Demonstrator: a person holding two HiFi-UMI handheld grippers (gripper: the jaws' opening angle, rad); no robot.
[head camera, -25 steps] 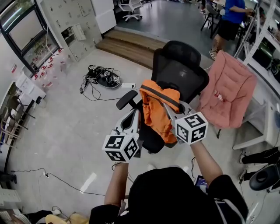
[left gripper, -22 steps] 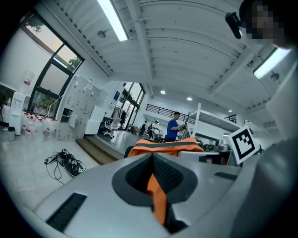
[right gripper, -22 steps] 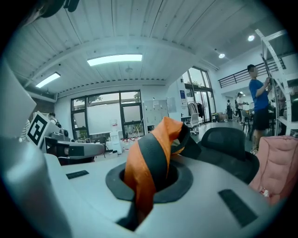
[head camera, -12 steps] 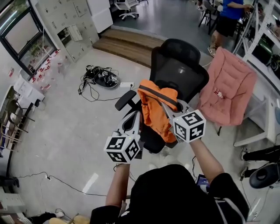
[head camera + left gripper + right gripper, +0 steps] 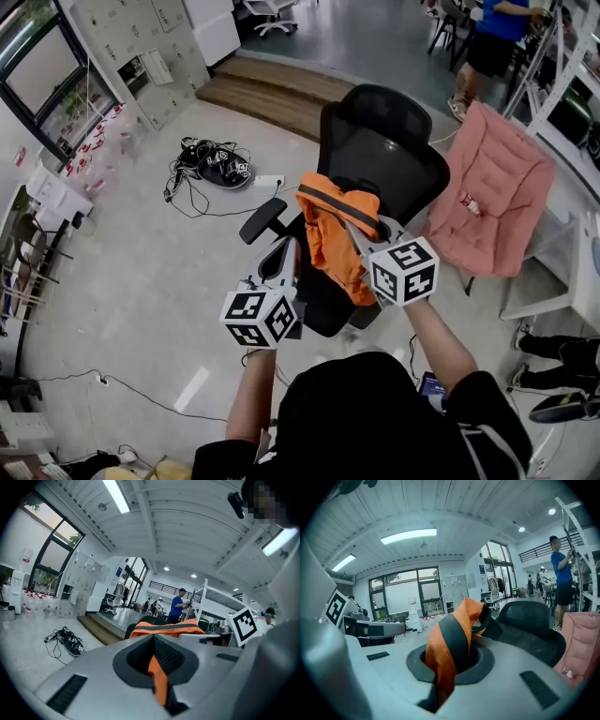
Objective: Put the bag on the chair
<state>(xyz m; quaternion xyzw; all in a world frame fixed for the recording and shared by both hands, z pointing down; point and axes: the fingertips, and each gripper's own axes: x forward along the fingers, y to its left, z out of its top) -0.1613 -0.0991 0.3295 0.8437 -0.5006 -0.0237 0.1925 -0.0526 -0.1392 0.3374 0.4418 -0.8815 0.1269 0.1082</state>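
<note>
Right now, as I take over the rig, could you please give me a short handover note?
Left gripper: shut on the orange bag.
Right gripper: shut on the bag's strap.
The bag hangs between the two grippers, over the seat of the black chair; I cannot tell whether it touches the seat.
Done: bag picked up and at the chair.
Left: lower it onto the seat, open both grippers, draw back.
</note>
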